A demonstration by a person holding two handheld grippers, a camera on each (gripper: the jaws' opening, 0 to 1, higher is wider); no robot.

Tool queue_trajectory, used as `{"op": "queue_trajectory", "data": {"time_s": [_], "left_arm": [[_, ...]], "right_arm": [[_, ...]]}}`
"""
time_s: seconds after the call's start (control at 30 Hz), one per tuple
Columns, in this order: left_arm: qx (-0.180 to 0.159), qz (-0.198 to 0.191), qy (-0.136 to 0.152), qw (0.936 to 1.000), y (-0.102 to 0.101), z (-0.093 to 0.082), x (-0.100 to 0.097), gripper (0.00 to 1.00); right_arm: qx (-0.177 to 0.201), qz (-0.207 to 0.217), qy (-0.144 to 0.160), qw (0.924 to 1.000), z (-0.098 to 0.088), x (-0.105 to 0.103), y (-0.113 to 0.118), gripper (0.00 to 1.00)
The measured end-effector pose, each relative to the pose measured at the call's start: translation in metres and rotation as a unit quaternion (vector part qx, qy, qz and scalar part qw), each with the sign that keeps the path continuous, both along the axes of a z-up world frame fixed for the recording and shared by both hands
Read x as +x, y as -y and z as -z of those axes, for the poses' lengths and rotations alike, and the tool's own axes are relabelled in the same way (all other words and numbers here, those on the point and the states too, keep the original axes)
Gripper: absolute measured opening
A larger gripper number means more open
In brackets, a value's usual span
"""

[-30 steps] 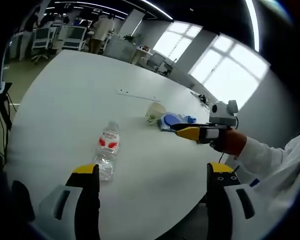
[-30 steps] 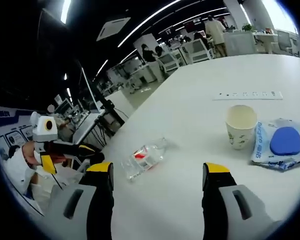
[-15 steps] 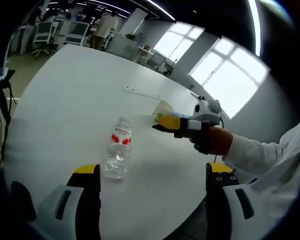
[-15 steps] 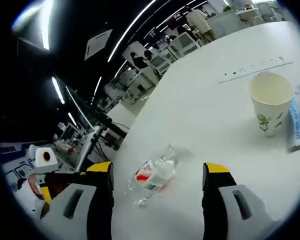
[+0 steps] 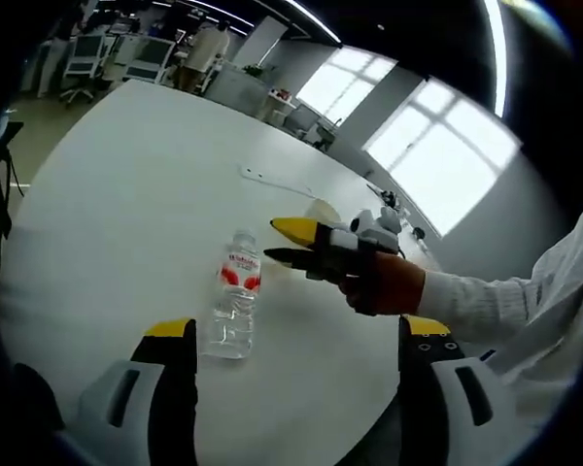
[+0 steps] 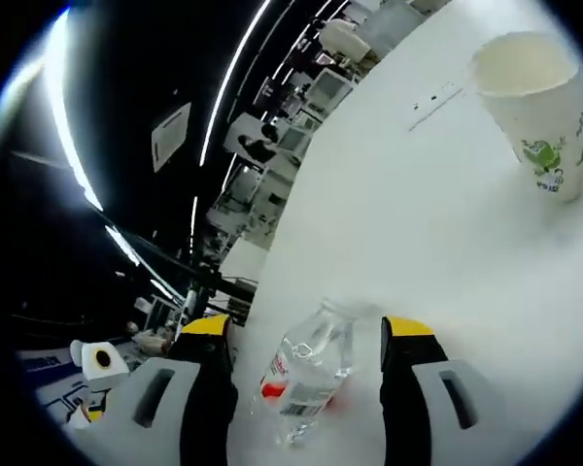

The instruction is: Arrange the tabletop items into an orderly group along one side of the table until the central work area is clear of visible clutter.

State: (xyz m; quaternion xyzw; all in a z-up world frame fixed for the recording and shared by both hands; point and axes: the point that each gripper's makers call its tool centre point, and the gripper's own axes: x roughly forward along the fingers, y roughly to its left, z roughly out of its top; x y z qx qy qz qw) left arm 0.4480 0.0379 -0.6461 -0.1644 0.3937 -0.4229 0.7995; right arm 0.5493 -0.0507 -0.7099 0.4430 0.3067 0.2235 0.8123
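Bottle (image 6: 306, 379) now between right jaws.

1. A large round white table (image 5: 126, 184) spreads across the foreground.
2. Tall bright windows (image 5: 437, 165) line a pale wall in the left gripper view.
3. Long strip lights (image 6: 235, 73) run along a dark ceiling.
4. Office chairs (image 5: 146, 58) and desks stand beyond the table's far edge, where a person (image 5: 206, 49) stands.
5. More desks and chairs (image 6: 325, 83) fill the open office in the right gripper view.
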Motion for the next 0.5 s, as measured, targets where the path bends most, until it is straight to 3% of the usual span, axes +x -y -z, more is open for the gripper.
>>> {"op": "queue_trajectory", "data": {"time_s": [0.13, 0.5], "left_arm": [[-0.009, 0.005, -0.005, 0.9999, 0.004, 0.001, -0.004, 0.87], [-0.027, 0.008, -0.005, 0.9996, 0.008, 0.002, -0.004, 0.86]], "right_arm": [[0.04, 0.025, -0.012, 0.9988, 0.004, 0.009, -0.002, 0.55], [0.089, 0.048, -0.03, 0.9944, 0.019, 0.027, -0.009, 0.41]]}}
